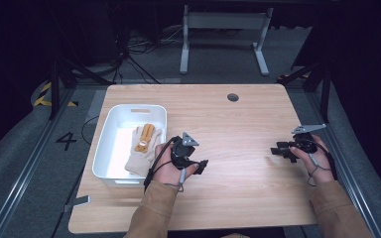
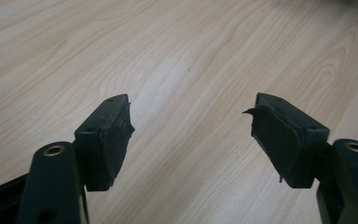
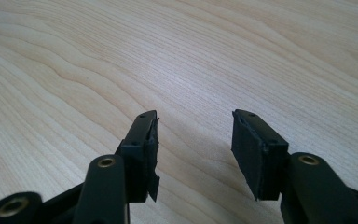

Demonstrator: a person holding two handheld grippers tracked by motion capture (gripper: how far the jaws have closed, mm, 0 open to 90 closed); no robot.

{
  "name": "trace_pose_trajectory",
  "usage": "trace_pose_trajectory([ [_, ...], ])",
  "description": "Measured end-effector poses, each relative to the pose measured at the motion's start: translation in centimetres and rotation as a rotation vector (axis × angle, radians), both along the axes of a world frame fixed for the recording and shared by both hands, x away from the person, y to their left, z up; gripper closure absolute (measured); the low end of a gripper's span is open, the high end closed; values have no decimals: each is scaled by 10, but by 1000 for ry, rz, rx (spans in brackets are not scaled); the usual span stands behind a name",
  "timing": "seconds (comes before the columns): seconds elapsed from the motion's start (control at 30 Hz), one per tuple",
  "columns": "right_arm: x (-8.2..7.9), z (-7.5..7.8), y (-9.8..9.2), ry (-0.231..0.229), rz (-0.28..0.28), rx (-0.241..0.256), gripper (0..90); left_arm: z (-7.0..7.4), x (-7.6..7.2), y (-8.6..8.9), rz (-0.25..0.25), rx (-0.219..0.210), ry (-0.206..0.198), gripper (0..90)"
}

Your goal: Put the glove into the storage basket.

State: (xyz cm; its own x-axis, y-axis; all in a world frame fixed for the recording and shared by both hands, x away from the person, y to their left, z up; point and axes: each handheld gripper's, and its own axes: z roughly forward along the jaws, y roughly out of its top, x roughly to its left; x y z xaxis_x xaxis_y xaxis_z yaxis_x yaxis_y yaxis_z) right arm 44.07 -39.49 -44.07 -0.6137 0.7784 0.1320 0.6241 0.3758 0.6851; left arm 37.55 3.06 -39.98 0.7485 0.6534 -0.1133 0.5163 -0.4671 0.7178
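Note:
A cream knitted glove with orange fingers (image 1: pixel 141 145) lies in a white plastic tub (image 1: pixel 110 148) at the table's left. Just right of the tub, my left gripper (image 1: pixel 202 167) rests low over the wood, pointing right; in the left gripper view its jaws stand wide apart with bare wood between the pads (image 2: pixel 114 142). My right gripper (image 1: pixel 279 150) is near the table's right edge, pointing left toward the middle. The right gripper view shows it (image 3: pixel 193 140) open too, nothing between its fingers.
The light wooden table (image 1: pixel 238 129) has a round cable hole (image 1: pixel 232 97) at the back. Beyond the table a white desk frame (image 1: pixel 223 29) stands on grey carpet. Black and yellow tape (image 1: pixel 44 96) marks the floor at left.

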Motion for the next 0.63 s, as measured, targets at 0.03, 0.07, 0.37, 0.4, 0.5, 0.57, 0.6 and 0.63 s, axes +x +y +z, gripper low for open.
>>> trace_pose_trajectory([
  [0.03, -1, 1, 0, -7, 8, -3, 512, -4, -2, 0, -12, -12, -7, 296],
  [0.07, -2, 2, 0, -10, 13, -3, 510, -7, -3, -1, -17, -24, -7, 300],
  [0.37, -5, 1, 7, -11, 34, -27, 504, -41, -9, -19, -68, -11, 9, 277],
  [0.4, -4, -1, 9, -10, 42, -35, 504, -47, -9, -22, -67, -1, 25, 277],
  [0.5, -4, -2, 9, -4, 48, -37, 498, -55, -7, -25, -69, 16, 57, 276],
  [0.57, -4, -2, 9, -4, 46, -33, 497, -57, -7, -25, -66, 20, 63, 283],
  [0.6, -4, -2, 8, -5, 43, -33, 498, -57, -7, -25, -69, 22, 67, 296],
  [0.63, -3, -1, 6, -8, 38, -31, 498, -57, -7, -25, -71, 19, 70, 300],
])
